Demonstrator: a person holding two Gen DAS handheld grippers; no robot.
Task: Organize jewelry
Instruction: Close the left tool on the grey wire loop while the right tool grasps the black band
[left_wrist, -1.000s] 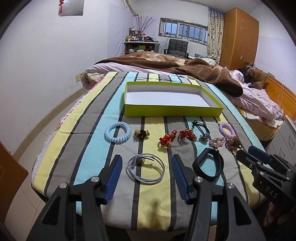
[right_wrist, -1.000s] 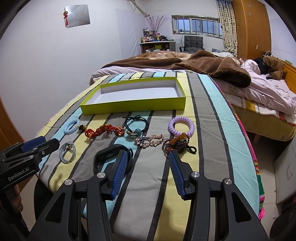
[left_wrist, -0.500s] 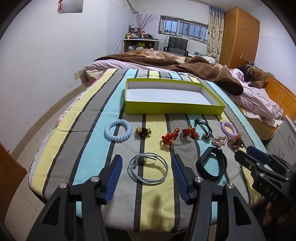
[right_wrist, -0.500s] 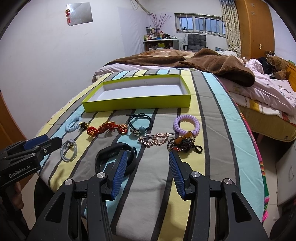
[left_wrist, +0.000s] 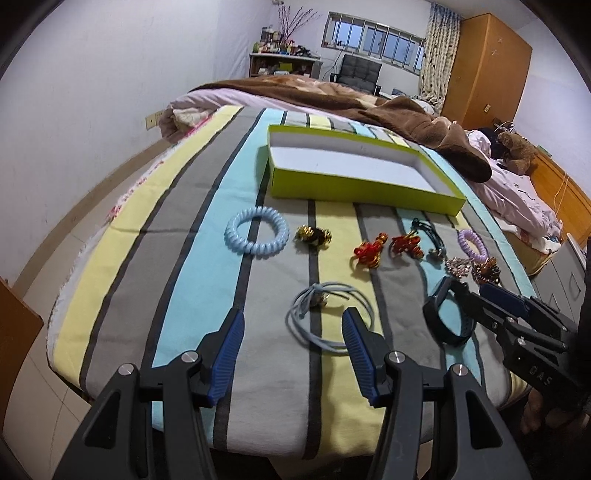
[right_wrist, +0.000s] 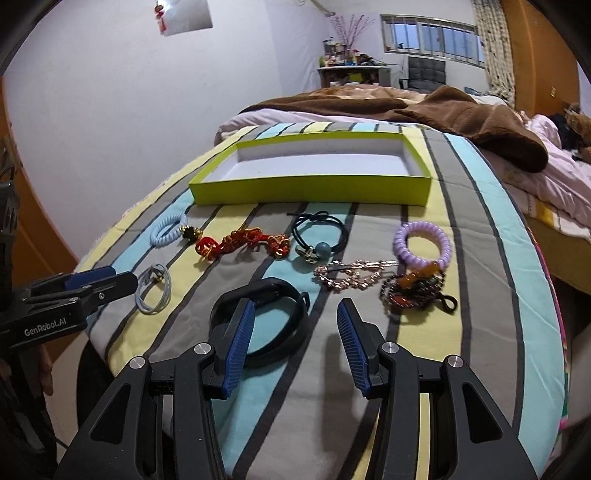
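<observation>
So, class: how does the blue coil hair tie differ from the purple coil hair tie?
The blue coil hair tie is pale blue and lies at the left end of the row; the purple coil hair tie is lilac and lies at the right end, touching a beaded bracelet. Both are spiral rings lying flat before the green tray.

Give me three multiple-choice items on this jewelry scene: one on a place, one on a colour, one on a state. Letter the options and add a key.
1. Where does the purple coil bracelet lie?
A. inside the box
B. on the striped cloth, near the box's right end
C. on the floor

2. What colour are the outer walls of the box?
A. lime green
B. red
C. black

3. How do the jaws of the right gripper stand?
A. shut on the black band
B. shut on nothing
C. open, holding nothing

Key: 1 B, it rests on the cloth; 2 A, the box sides are lime green; 3 C, the black band lies flat below the parted jaws.
</observation>
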